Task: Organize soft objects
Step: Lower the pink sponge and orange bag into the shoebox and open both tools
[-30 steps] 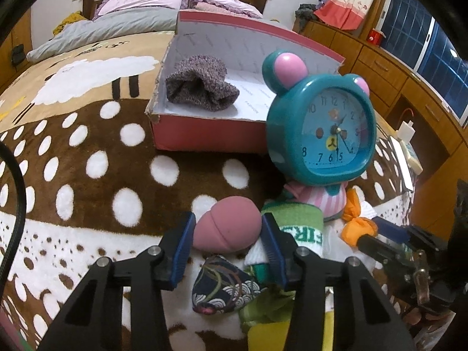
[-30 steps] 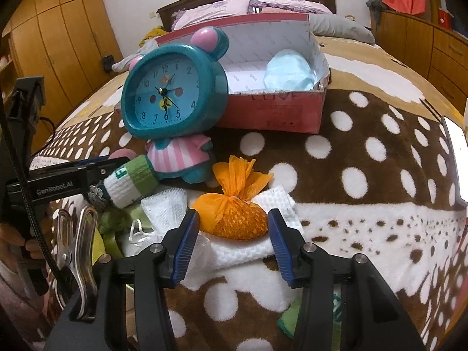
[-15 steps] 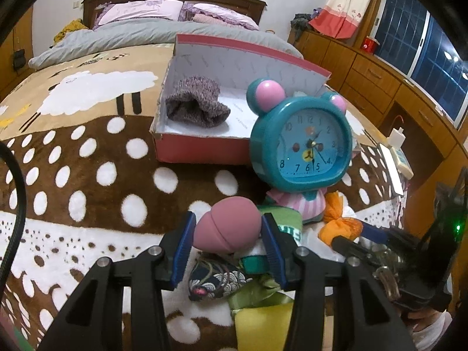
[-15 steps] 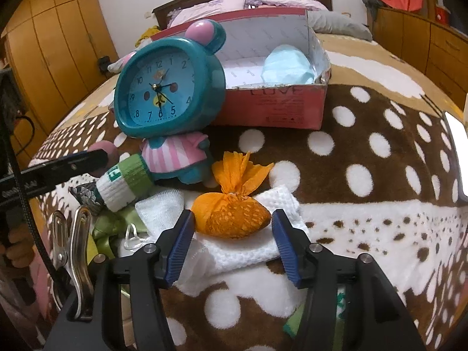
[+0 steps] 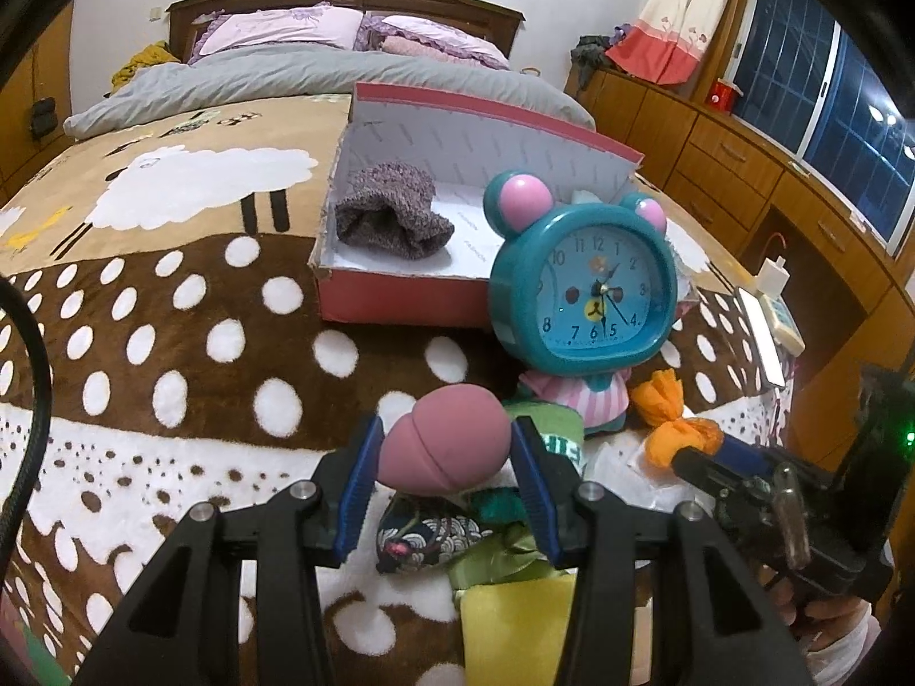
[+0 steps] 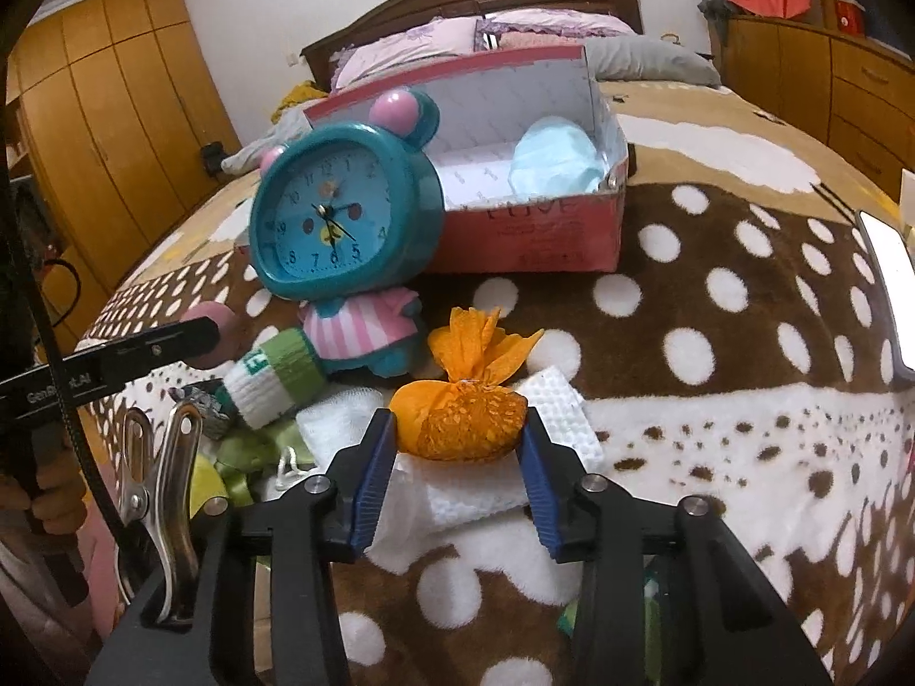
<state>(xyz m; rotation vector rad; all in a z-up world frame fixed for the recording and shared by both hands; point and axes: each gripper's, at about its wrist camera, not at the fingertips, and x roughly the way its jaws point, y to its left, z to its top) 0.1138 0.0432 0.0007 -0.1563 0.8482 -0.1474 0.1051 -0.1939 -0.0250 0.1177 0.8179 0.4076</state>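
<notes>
The bed (image 5: 143, 343), under its brown spotted blanket, serves as the worktop, with a wide bare stretch of blanket on either side of the clutter and up toward the pillows. The red shoebox (image 5: 400, 300) sits open in the middle of it, flap standing up at the back, evidently the collecting bin: a purple-grey knitted sock (image 5: 389, 220) lies in one end and a pale blue soft bundle (image 6: 552, 157) in the other, leaving the floor between them free. Its low front wall is the edge anything carried in must clear.

The teal alarm clock (image 5: 583, 280) stands directly between the box and the heap of soft things, so a route to the box probably goes over it or around its side.

The left hand-held gripper (image 5: 446, 486) has its pads pressed on a pink egg-shaped sponge (image 5: 443, 446), held clear above a patterned pouch (image 5: 426, 531) and green cloths. The right hand-held gripper (image 6: 457, 457) is closing its jaws round the orange mesh sachet (image 6: 457, 420), which rests on a white waffle cloth (image 6: 549, 417); the pads meet its sides. A green-and-white sock roll (image 6: 274, 371) lies just beside the clock's foot.
</notes>
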